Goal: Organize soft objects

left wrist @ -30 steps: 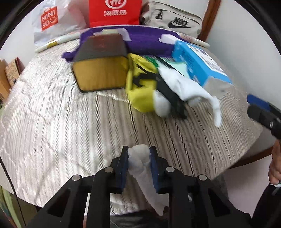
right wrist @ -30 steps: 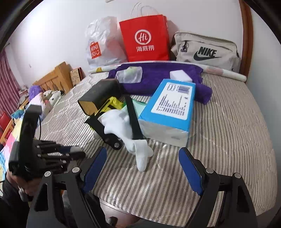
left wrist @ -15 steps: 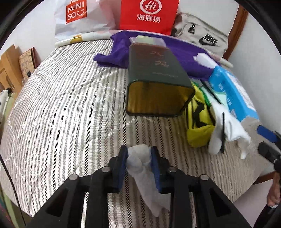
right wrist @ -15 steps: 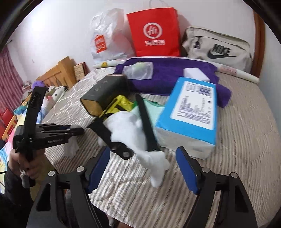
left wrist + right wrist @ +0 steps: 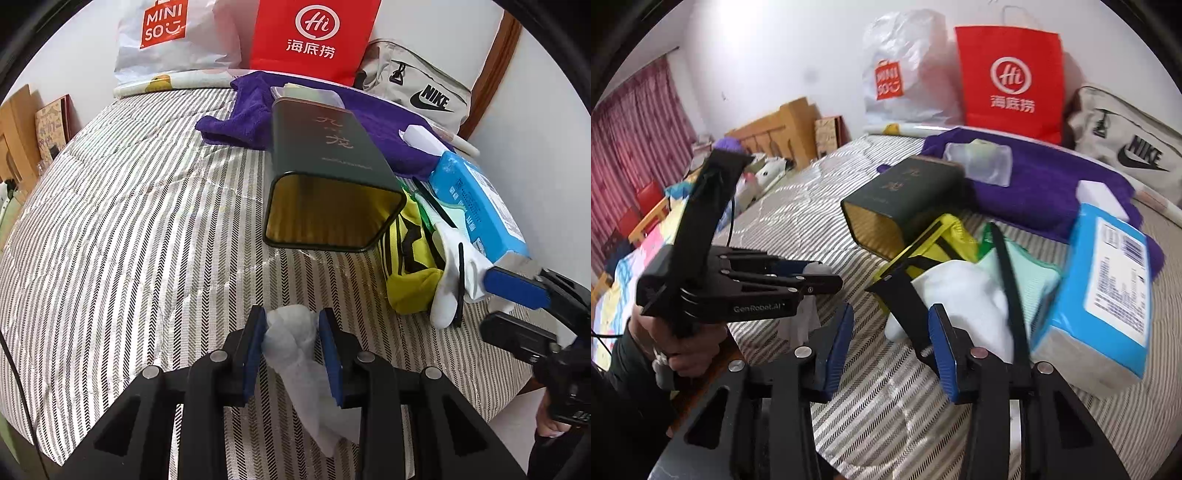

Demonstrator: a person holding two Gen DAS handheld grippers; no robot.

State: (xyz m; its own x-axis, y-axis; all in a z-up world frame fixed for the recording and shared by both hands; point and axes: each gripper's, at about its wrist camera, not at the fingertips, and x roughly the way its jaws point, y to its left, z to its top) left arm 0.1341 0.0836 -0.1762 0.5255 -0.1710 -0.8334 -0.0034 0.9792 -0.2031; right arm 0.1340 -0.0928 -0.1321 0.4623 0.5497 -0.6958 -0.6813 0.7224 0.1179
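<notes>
My left gripper (image 5: 291, 332) is shut on a crumpled white soft cloth (image 5: 295, 354) that hangs below its blue pads, low over the striped bed (image 5: 129, 240). It also shows in the right wrist view as the left gripper (image 5: 820, 277), held by a hand. A white sock (image 5: 964, 295) lies against a yellow bag (image 5: 942, 236) with black straps. My right gripper (image 5: 890, 332) is closing around the sock's near tip and one strap. Its left pad stands clear of them. In the left wrist view the right gripper (image 5: 487, 302) sits at the white sock (image 5: 450, 291).
A dark green tin (image 5: 332, 173) lies on its side, its open gold mouth facing me. A blue tissue pack (image 5: 1108, 280) and a purple towel (image 5: 240, 122) lie behind the sock. A red paper bag (image 5: 314, 33), a white plastic bag (image 5: 166, 37) and a grey bag (image 5: 417, 88) line the wall.
My right gripper has moved in onto the white sock and its jaws have narrowed. My left gripper swung left early on, still holding the white cloth, bringing the tin's mouth ahead.
</notes>
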